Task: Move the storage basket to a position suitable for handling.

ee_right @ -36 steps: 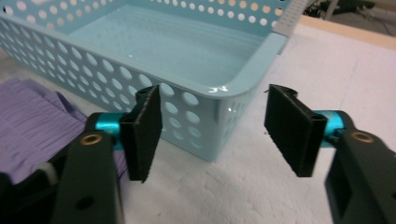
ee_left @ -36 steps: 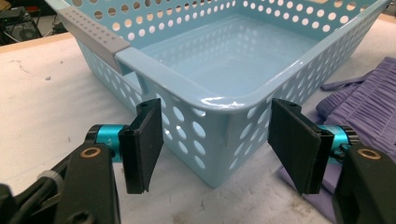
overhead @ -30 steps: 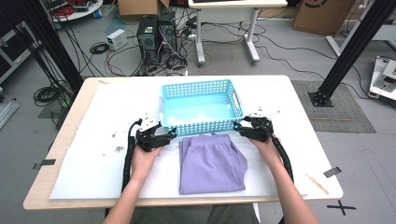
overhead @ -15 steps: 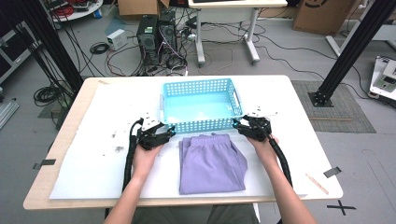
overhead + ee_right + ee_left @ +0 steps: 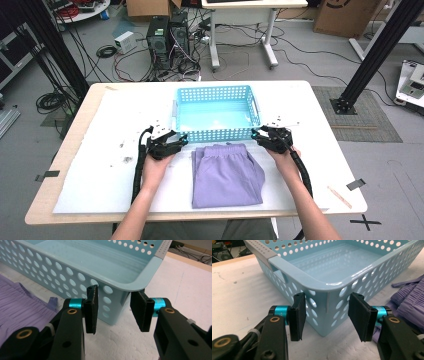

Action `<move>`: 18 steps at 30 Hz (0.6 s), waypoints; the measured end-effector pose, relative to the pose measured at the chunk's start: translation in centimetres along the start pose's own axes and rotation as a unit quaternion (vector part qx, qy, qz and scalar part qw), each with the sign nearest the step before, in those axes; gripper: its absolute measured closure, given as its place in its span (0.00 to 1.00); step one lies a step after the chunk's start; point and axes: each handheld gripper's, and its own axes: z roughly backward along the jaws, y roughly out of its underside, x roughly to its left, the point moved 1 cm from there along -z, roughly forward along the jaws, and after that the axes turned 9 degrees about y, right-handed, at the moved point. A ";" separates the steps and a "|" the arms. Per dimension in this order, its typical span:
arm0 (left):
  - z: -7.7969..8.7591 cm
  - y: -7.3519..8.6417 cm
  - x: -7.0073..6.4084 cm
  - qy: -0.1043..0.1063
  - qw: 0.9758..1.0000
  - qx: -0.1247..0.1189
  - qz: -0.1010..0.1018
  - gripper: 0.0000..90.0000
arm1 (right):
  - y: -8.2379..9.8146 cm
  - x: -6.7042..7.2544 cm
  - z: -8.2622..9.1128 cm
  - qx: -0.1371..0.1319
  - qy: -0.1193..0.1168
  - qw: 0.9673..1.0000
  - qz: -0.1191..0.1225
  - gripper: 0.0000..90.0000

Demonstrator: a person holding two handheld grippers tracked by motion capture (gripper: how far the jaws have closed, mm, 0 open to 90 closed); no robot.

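1. A light blue perforated basket (image 5: pixel 216 111) is sitting in the middle of the table, its floor bare, with a grey handle on each short side.
2. The left gripper (image 5: pixel 176 144) is hovering at the basket's near left corner; in the left gripper view (image 5: pixel 327 312) that corner is standing between the two black pads, which have just been closing and are showing a gap on either side of the wall.
3. The right gripper (image 5: pixel 259 135) is sitting at the near right corner; in the right gripper view (image 5: pixel 113 310) the corner is lying between its pads, which have just been closing, and I cannot tell whether they are pressing on the plastic.
4. A folded purple garment (image 5: pixel 226 174) is lying on the table just in front of the basket's near wall, between the two hands, its gathered waistband pointing toward the basket.
5. The white sheet (image 5: pixel 100 180) is covering most of the wooden table (image 5: pixel 45 215) and is carrying small dark specks near the left hand.
6. Beyond the table, a computer tower (image 5: pixel 159 35), tangled cables on the grey floor, a white desk (image 5: pixel 240 20) and cardboard boxes are standing.
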 end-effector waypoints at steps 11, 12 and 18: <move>-1.5 -1.0 -0.2 0.013 1.000 0.017 0.001 0.54 | 0.9 -0.7 1.1 -0.001 0.013 1.000 -0.018 0.67; -1.7 -1.1 -0.1 0.014 1.000 0.016 0.003 0.54 | 1.1 -0.8 1.2 -0.003 0.015 1.000 -0.019 0.67; -1.9 -1.2 -0.3 0.009 1.000 0.016 0.002 0.54 | 1.2 -1.0 1.3 -0.004 0.014 1.000 -0.023 0.67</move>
